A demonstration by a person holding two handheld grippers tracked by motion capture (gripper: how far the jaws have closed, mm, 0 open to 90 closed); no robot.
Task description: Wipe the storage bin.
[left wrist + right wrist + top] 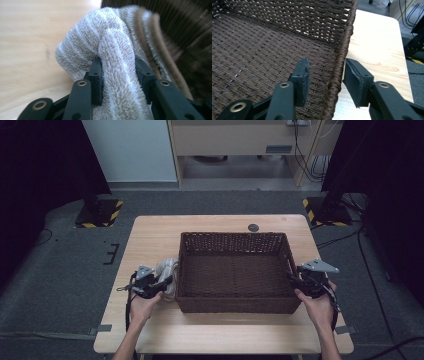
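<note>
A fluffy white towel with beige stripes (pixel 168 268) lies bunched on the wooden table against the left wall of a dark brown woven basket (pixel 232 236). My left gripper (pixel 165 282) is shut on a fold of the towel (pixel 112 47), which bulges up between the two jaws of the gripper (pixel 118 75). My right gripper (pixel 292 276) is at the basket's right side. In the right gripper view it (pixel 327 80) is open, one jaw inside and one outside the basket's rim (pixel 344 45), with a gap on the inner side.
The basket is empty and takes up the middle of the wooden table (pixel 220 330). A small dark round disc (pixel 253 227) sits near the table's far edge. Black stands with yellow-striped bases (pixel 97 212) rise on the floor beyond both far corners.
</note>
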